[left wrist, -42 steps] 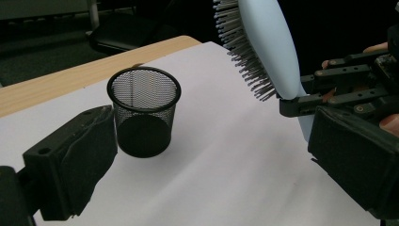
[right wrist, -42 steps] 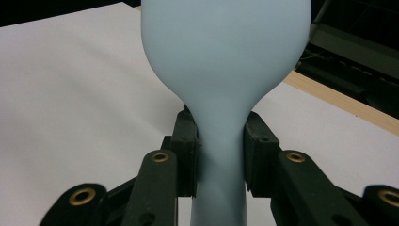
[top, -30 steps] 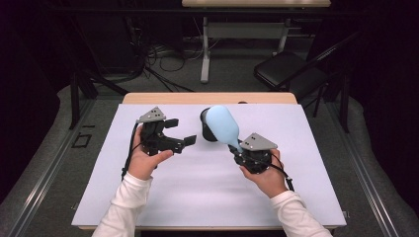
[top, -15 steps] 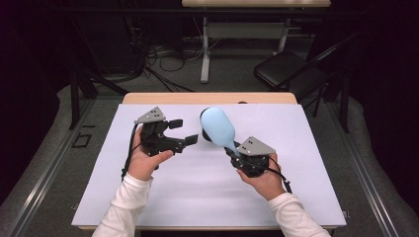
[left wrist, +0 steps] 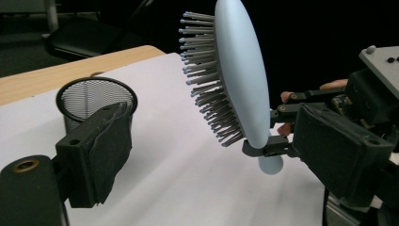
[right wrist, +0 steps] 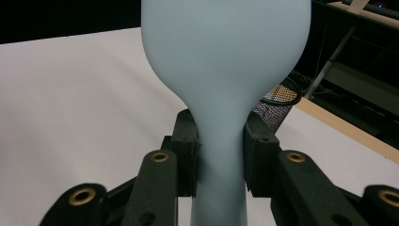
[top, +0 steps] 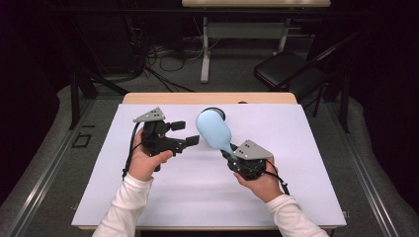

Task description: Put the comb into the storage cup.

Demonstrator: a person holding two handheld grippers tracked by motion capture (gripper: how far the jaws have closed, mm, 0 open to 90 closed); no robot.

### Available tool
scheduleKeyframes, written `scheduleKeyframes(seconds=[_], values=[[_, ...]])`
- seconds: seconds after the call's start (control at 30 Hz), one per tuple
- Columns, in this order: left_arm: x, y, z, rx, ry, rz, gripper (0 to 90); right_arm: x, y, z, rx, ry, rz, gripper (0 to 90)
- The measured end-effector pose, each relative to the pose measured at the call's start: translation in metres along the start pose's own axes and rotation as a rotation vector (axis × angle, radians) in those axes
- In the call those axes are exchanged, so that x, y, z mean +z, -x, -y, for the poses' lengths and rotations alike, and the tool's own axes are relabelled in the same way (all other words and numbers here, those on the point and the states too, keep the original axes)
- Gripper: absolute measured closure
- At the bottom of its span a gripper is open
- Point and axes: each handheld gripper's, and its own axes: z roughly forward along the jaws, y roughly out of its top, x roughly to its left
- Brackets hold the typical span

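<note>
- high view: light blue hairbrush is held off the white mat at frame centre, clamped by its handle in the right gripper; long axis runs from lower right up to upper left, head toward the far table edge.
- right gripper view: jaws are closed on the narrow neck of the handle, one pad each side; the brush back faces this camera, the bristles face away.
- left gripper view: bristles are seen pointing toward frame left, brush head tilted up in the upper centre; the left gripper's jaws are apart, nothing is gripped between them.
- high view: left gripper is held centre-left, jaws aimed right at the brush head, near but not touching.
- black mesh cup is seen upright on the mat behind the brush, toward the far edge; in the high view it is mostly hidden by the brush head.
- judged: a handover or a drop into the cup is likely; the right hand already has the brush, the left is the free one.
</note>
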Motion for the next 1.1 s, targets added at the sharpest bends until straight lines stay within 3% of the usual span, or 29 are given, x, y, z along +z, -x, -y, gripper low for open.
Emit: scheduleKeyframes(seconds=[0.63,1.1], values=[[0.008,0.001,0.002,-0.030,-0.006,0.051,12.4,0.001,-0.012,0.001,-0.029,0.014,-0.026,69.6],[0.013,0.003,0.004,-0.040,-0.013,0.061,14.2,0.004,-0.020,0.003,-0.045,0.011,-0.043,69.6]])
